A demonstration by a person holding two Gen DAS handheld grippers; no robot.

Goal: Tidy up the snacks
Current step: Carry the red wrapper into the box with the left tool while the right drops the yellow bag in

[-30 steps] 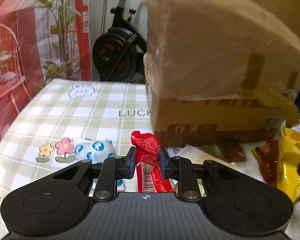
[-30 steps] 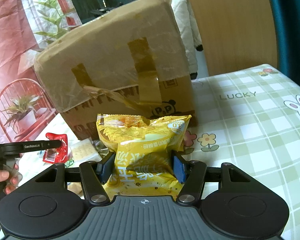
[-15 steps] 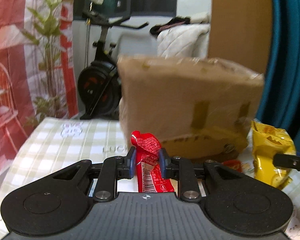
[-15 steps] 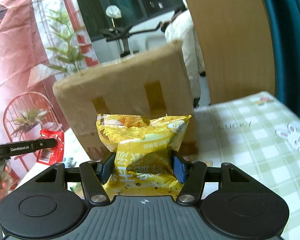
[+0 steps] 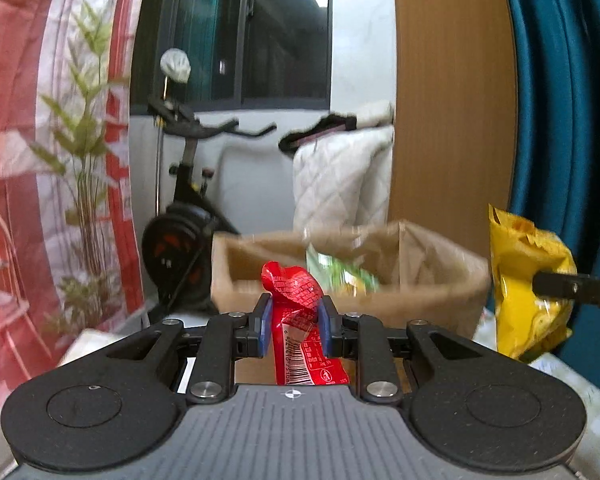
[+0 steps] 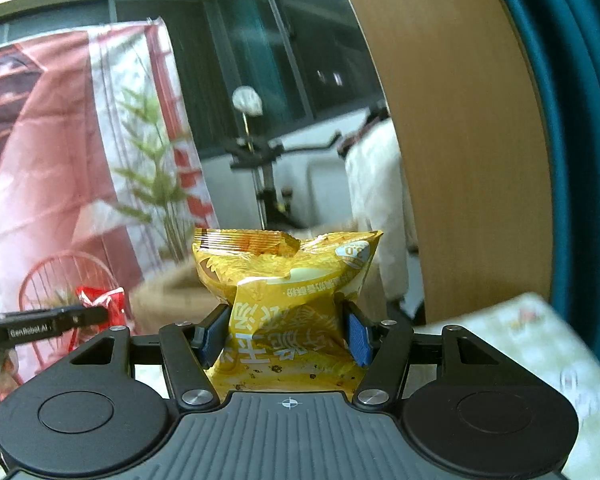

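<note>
My left gripper point(image 5: 294, 318) is shut on a red snack packet point(image 5: 296, 320) and holds it up level with the rim of an open cardboard box point(image 5: 420, 280). A green packet point(image 5: 340, 272) lies inside the box. My right gripper point(image 6: 286, 330) is shut on a yellow snack bag point(image 6: 288, 280), also held high. The yellow bag also shows in the left wrist view point(image 5: 528, 280), right of the box. The red packet shows in the right wrist view point(image 6: 100, 300), at the left, with the box point(image 6: 168, 300) blurred behind it.
A checked tablecloth point(image 6: 532, 344) covers the table at lower right. Behind the box stand an exercise bike point(image 5: 184, 216), a white quilted cover point(image 5: 340, 176), a wooden panel point(image 5: 452, 120) and a teal curtain point(image 5: 560, 100). A red-and-white backdrop with a plant point(image 5: 60, 160) hangs at left.
Both grippers have risen from table level with their snacks still held. The view has climbed from the box's taped side to its open top, showing the inside.
</note>
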